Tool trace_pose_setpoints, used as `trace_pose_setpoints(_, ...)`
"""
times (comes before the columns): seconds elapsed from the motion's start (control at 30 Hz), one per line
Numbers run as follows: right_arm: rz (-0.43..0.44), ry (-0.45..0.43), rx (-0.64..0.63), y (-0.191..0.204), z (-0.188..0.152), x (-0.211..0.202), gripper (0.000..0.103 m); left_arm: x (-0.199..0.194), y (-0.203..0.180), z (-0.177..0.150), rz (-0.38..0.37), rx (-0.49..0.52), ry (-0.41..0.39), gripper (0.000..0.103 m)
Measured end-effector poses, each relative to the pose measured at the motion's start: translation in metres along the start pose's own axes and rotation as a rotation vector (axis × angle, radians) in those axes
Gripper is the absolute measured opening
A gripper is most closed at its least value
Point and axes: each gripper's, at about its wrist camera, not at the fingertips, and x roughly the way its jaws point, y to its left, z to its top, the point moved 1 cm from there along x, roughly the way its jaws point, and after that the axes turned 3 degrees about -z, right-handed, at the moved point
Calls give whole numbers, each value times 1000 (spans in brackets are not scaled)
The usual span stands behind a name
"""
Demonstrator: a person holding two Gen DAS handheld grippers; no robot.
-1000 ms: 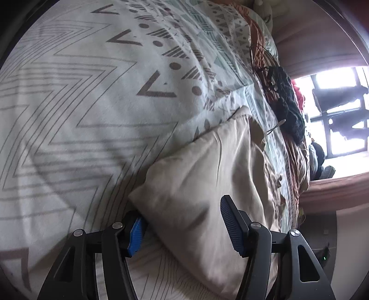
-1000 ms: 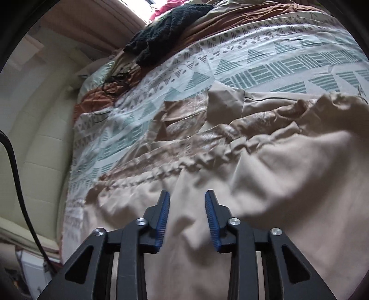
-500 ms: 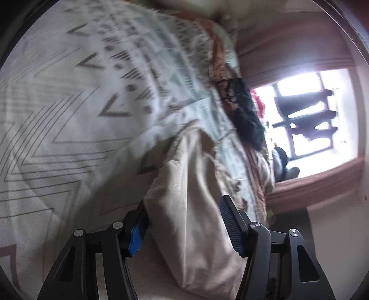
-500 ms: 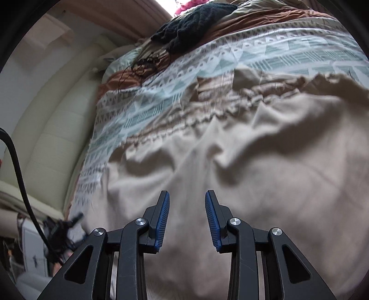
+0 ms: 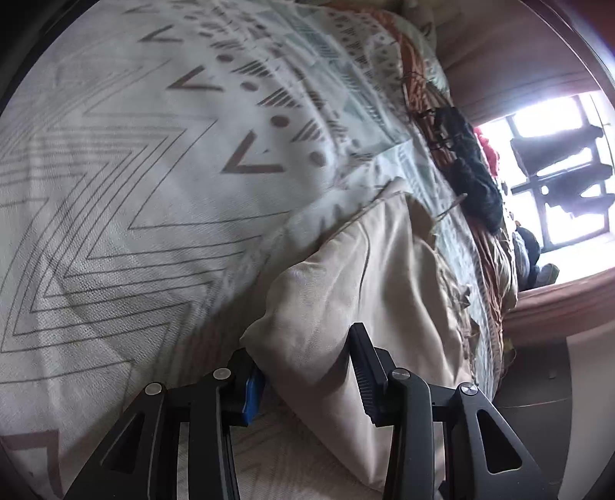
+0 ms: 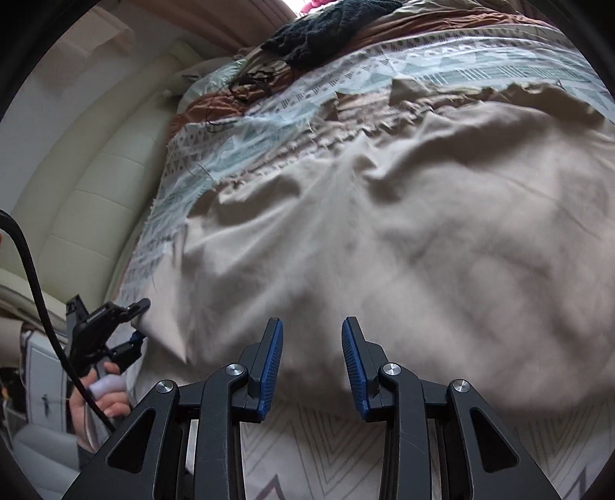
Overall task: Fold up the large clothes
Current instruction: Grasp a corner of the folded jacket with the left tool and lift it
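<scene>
Across the bed (image 6: 238,138), on top of its patterned cover, we have the large beige garment (image 6: 403,238) spread out wide, rumpled and with a gathered, ruffled band along its far edge. It lies mostly as one broad sheet; we see no neat stack or finished crease, so we judge the folding to be at an early stage, with at most a first turn of the near corner under way.

Our left tool (image 5: 307,369) straddles a bunched corner of the garment (image 5: 346,300): cloth fills the gap between its fingers and touches both, but the fingers stand fairly wide apart, so we cannot tell whether they are gripping it or merely around it. In the right wrist view that same tool (image 6: 130,327) appears at the garment's near left corner, held in our hand (image 6: 103,396).

Our right tool (image 6: 311,357) hovers at the near edge of the cloth with its fingers spread and nothing between them.

What remains, as we judge it, is nearly everything: taking hold of the near edge on the right, carrying both corners over toward the ruffled side, smoothing the wrinkles, and folding again until the piece is compact. A dark knitted item (image 6: 330,23) lies well apart at the far end of the bed.
</scene>
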Motion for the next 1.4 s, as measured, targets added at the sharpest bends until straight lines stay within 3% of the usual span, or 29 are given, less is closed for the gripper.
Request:
trace_pose_setpoints(0.17,-70,49,-41,-1,-10,23,33,3,-5,3,36,14,-16,42)
trace_pose_setpoints(0.3,-120,51,-27,-10,-8,37,14,9,-6,6,42,34,-28,42)
trace_pose_setpoints(0.4,-131,40,-22,-13,-3,40,13,7,-8,7,25,39,-26,28)
trace_pose_setpoints(0.57,-99,32,18,-20,5,40,12,-17,-29,10,-109,46,-45,18)
trace_pose_setpoints(0.77,-20,11,44,-18,5,24,16,-46,-92,11,-293,111,-33,12)
trace_pose_setpoints(0.9,16,0,13,-10,3,13,16,-58,-134,7,-373,137,-24,11)
trace_pose_setpoints(1.07,-19,58,13,-19,-7,21,16,-64,-181,-3,-471,169,12,10)
trace_pose_setpoints(1.4,104,81,83,-50,-3,16,16,-65,-282,-38,-634,204,81,10)
